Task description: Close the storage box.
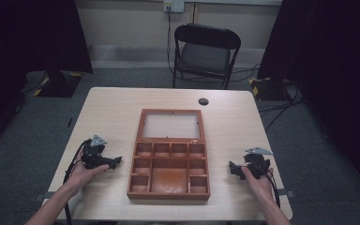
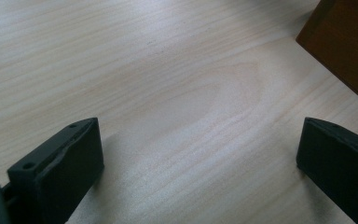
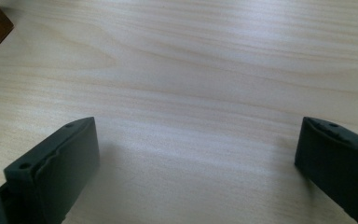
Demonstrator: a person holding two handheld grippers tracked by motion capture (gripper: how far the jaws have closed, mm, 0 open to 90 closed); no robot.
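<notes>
The wooden box (image 1: 168, 159) lies open mid-worktop (image 1: 112, 112); the left tool (image 1: 117, 161) and right tool (image 1: 232, 168) flank it, both released, gripping nothing.

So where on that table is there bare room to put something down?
The table is bare along its far edge beyond the box, apart from a small black disc, and in strips between the box and each tool. The left tool and right tool crowd the side edges.

My forearms are bare, no sleeves. My left gripper (image 1: 115, 161) and right gripper (image 1: 234, 168) are black, each topped by a grey three-cornered plate and trailing a black cable. Their jaws are thick matte-black blocks with small round holes.
</notes>
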